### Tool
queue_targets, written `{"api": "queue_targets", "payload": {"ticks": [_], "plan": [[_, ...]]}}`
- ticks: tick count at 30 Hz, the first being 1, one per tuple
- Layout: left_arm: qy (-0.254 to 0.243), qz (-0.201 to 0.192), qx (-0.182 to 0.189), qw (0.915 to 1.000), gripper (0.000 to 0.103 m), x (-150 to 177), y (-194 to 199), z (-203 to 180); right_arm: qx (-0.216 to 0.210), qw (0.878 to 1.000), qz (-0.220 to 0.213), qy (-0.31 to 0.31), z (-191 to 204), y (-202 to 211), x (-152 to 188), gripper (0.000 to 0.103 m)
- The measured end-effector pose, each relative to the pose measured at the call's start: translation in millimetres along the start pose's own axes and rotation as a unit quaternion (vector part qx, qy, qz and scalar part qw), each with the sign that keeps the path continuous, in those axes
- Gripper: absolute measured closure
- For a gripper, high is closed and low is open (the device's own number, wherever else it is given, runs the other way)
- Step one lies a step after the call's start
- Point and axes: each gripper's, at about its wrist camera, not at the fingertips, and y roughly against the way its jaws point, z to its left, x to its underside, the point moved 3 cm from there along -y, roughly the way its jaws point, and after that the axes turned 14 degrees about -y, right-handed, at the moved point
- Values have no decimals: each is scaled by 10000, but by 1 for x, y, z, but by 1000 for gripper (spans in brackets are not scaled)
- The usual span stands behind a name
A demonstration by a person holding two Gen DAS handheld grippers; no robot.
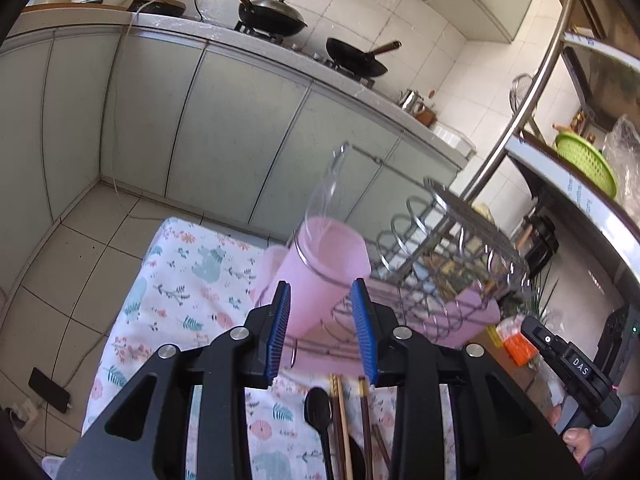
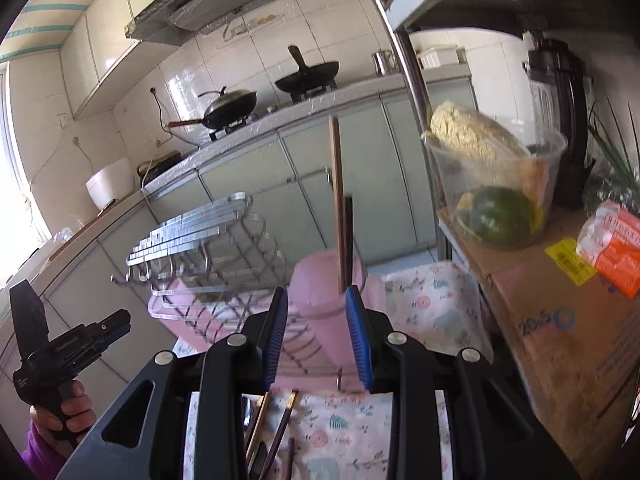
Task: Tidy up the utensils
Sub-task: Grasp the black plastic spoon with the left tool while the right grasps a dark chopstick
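In the left wrist view my left gripper (image 1: 321, 286) stands open just short of a pink cup (image 1: 320, 272), and no pad touches it. A clear plastic utensil (image 1: 328, 184) leans out of that cup. A black spoon (image 1: 318, 408) and loose chopsticks (image 1: 340, 412) lie on the floral cloth (image 1: 192, 280) under the gripper. In the right wrist view my right gripper (image 2: 317, 292) is open before a pink cup (image 2: 328, 296). Chopsticks (image 2: 340, 200) stand upright in this cup, free of the pads. More chopsticks (image 2: 272, 420) lie on the cloth below.
A wire rack (image 1: 440, 248) (image 2: 208, 236) sits on a pink tray beside the cups. A clear tub of food (image 2: 496, 184) and a cardboard box (image 2: 560, 340) stand to the right. A green basket (image 1: 584, 160) sits on a shelf. Woks (image 1: 272, 12) rest on the far counter.
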Motion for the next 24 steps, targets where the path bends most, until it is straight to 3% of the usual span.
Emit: {"api": "queue_targets", "payload": {"ticks": [6, 10, 16, 19, 24], "plan": [[-147, 620, 244, 9977, 71, 28, -13, -11, 171, 9974, 692, -143, -17, -18, 36, 74], [-167, 1197, 427, 9918, 72, 50, -28, -16, 225, 9914, 1255, -302, -26, -32, 61, 74], [-111, 2294, 724, 9706, 81, 88, -59, -29, 200, 9780, 2023, -464, -34, -51, 98, 74], [-22, 2637, 727, 9619, 88, 100, -71, -31, 135, 9724, 2266, -531, -36, -57, 112, 74], [27, 2956, 697, 9528, 88, 108, -87, -36, -15, 9658, 2525, -594, -38, -63, 125, 74]]}}
